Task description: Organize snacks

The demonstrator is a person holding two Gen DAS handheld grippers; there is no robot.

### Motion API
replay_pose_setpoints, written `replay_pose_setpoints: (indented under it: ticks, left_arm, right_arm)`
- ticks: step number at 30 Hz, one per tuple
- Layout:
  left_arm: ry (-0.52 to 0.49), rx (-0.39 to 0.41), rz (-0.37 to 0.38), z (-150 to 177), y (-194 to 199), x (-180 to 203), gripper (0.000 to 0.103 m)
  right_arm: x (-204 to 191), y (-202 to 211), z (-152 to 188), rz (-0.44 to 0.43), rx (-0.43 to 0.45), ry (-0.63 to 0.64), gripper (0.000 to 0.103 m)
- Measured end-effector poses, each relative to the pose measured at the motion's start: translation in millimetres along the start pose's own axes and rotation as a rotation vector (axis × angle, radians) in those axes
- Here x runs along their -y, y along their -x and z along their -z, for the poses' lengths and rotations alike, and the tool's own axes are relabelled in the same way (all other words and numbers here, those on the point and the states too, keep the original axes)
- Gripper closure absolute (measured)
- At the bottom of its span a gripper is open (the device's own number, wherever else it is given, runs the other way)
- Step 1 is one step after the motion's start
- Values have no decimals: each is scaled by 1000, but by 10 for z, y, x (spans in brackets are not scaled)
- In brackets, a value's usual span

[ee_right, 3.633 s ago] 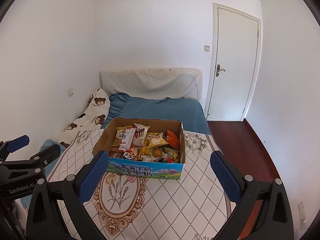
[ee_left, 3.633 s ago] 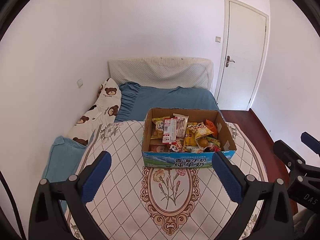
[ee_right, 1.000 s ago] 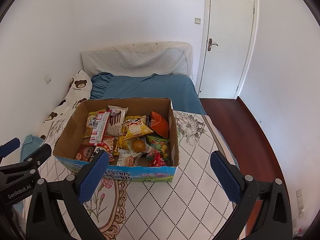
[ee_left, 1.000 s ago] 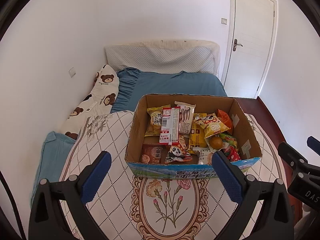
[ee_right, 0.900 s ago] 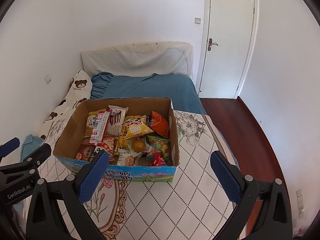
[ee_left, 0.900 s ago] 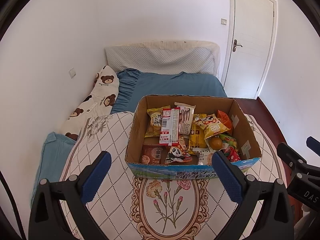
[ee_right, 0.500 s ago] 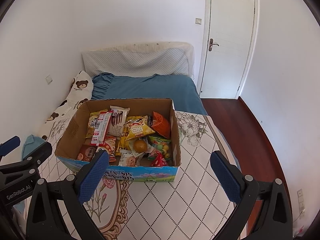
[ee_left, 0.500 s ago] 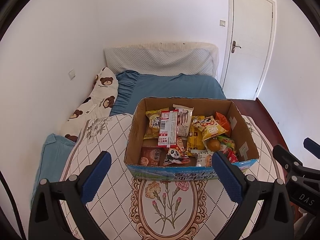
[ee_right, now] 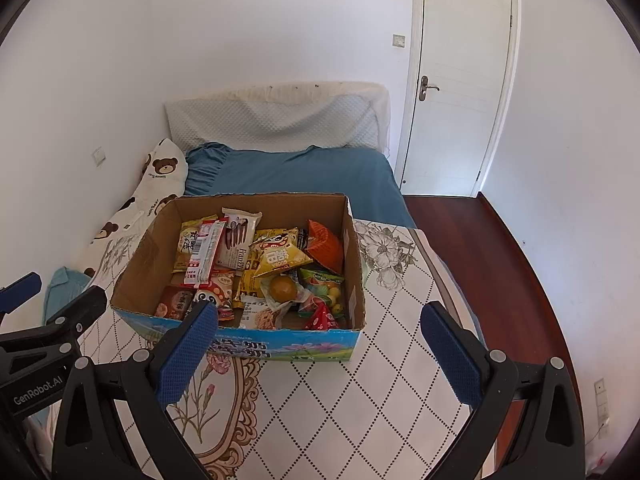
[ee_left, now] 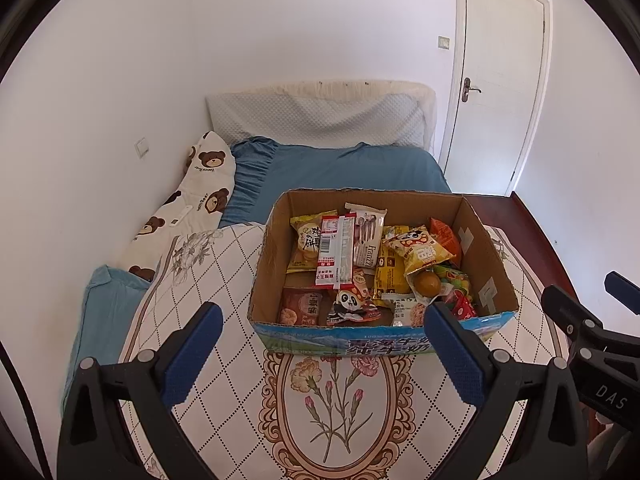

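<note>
A cardboard box (ee_left: 269, 264) with a blue printed front stands on a quilted floral cover (ee_left: 224, 272); it also shows in the right wrist view (ee_right: 144, 264). It holds several snack packets, among them a red-and-white strip pack (ee_left: 335, 252), a yellow bag (ee_left: 420, 250), an orange bag (ee_right: 326, 246) and a round brown snack (ee_left: 427, 284). My left gripper (ee_left: 324, 354) is open and empty, just short of the box front. My right gripper (ee_right: 320, 352) is open and empty, in front of the box's right half.
A bed with a blue sheet (ee_left: 344, 168) and a padded headboard (ee_left: 320, 116) lies behind the box. A bear-print pillow (ee_left: 188, 204) lies along the left wall. A white door (ee_right: 460, 80) and dark wood floor (ee_right: 500, 260) are at the right.
Both grippers drew closer to the box and looked down into it, then eased back a little. Both stayed open and empty.
</note>
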State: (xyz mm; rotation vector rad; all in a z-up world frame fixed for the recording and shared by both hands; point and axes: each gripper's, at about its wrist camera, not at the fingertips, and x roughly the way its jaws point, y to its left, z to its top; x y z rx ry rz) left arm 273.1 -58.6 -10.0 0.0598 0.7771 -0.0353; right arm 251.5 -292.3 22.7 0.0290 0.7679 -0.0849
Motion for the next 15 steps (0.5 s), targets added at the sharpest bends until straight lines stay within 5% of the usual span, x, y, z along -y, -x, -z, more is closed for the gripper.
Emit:
replay_pose_setpoints:
  ticks: [15]
  left_arm:
    - [-3, 28, -12, 20, 61, -11, 0]
  right_arm:
    - [-8, 19, 6, -6, 4, -3, 0]
